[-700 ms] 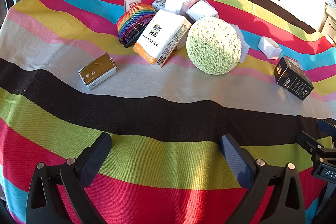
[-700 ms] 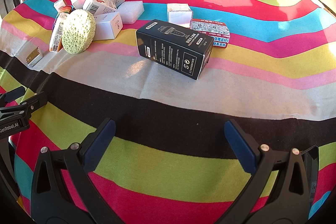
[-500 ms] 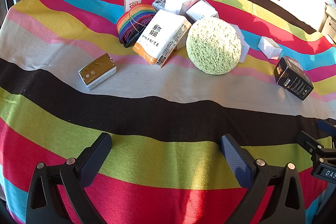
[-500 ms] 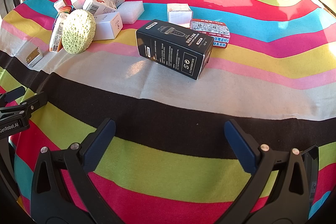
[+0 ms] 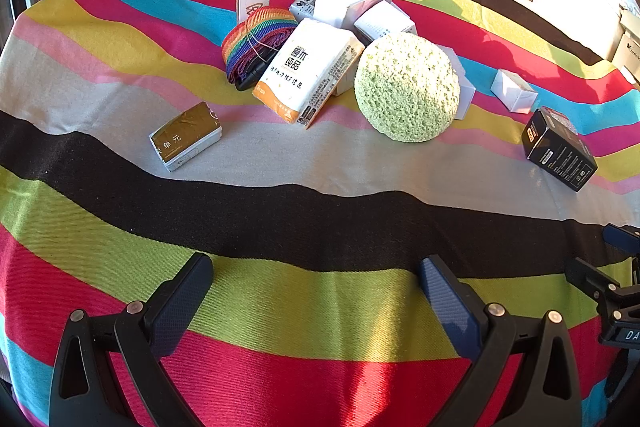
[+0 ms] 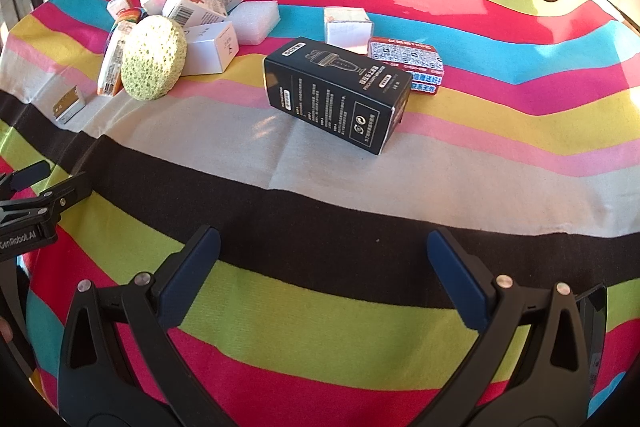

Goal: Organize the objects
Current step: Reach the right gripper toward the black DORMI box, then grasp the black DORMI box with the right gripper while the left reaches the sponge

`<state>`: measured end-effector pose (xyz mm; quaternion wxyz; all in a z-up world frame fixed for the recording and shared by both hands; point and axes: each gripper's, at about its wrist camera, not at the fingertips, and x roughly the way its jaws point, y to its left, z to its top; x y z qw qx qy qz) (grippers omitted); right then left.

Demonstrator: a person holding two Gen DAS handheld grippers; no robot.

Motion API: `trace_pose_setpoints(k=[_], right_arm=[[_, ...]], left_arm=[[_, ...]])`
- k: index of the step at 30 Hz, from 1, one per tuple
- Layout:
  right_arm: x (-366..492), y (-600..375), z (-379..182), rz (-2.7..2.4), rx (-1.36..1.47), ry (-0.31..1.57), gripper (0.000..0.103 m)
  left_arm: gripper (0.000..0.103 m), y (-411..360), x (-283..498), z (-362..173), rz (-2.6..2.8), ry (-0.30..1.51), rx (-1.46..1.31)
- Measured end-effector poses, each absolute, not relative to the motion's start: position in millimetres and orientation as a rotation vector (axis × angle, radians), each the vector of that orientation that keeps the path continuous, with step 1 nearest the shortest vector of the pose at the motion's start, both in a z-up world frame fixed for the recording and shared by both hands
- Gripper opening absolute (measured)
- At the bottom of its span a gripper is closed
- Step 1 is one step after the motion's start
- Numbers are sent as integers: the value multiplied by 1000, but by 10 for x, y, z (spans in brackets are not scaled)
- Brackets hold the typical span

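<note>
- Two hand-held grippers are hovering over the near edge of a surface (image 5: 320,307) draped in a boldly striped cloth, each tilting downward.
- Left hand-held gripper (image 5: 316,291) is holding its jaws wide apart with nothing between them; the right hand-held gripper (image 6: 324,267) is doing the same.
- Toward the far-left part of the surface, a loose heap is sitting: a round green sponge (image 5: 407,87), a white and orange tissue pack (image 5: 310,71), a rainbow strap (image 5: 256,41) and several small white boxes (image 5: 352,3), all leaning on or touching one another.
- Lying alone, near the heap and closer to the near edge, is a small gold packet (image 5: 186,137).
- Around the middle of the surface, a black box (image 6: 338,93) is lying on its side, just in front of a red and blue tin (image 6: 408,65) and a small white cube box (image 6: 346,25).
- Nothing is looking sorted yet: no item is being gripped, and no container or cleared zone is showing in either view.
- Judging from this, the organizing is only starting, and nearly everything is waiting to be picked up and arranged.
</note>
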<state>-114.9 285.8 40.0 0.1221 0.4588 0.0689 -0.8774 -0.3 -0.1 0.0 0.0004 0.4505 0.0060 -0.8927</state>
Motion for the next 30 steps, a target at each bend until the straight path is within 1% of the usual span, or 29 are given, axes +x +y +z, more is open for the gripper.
trace_pose_setpoints(k=[3,5,10,12,20,22,23,24,25,28,30], right_arm=[[-1144,2913,423,-2457,1346,259,103],[-1187,2954,426,-2447,1371,264,103],[-1525,3010,431,-2471,1350,326,103],[-1707,2995,414,-2423,1365,290,103],[-2105,2703,391,-2361,1305,341,102],[-2042,2647,424,-2357,1259,342,88],[-1976,2622,451,-2356,1224,347,67],[-1903,2598,466,-2355,1208,360,49],[-1821,2576,477,-2362,1202,379,43],[-1533,2555,489,-2407,1178,462,43],[-1350,2600,482,-2414,1165,436,43]], left_arm=[[103,-1,-1,0,-2804,19,1415],[103,-2,1,0,-2804,19,1414],[103,-3,0,1,-2803,19,1414],[103,-2,0,0,-2804,19,1414],[103,-2,0,0,-2803,19,1414],[103,-2,1,0,-2803,20,1414],[103,-2,0,0,-2803,20,1414],[103,-2,1,0,-2803,19,1414],[103,-2,0,0,-2803,20,1414],[103,-2,0,0,-2802,20,1414],[103,29,19,11,-2795,24,1414]])
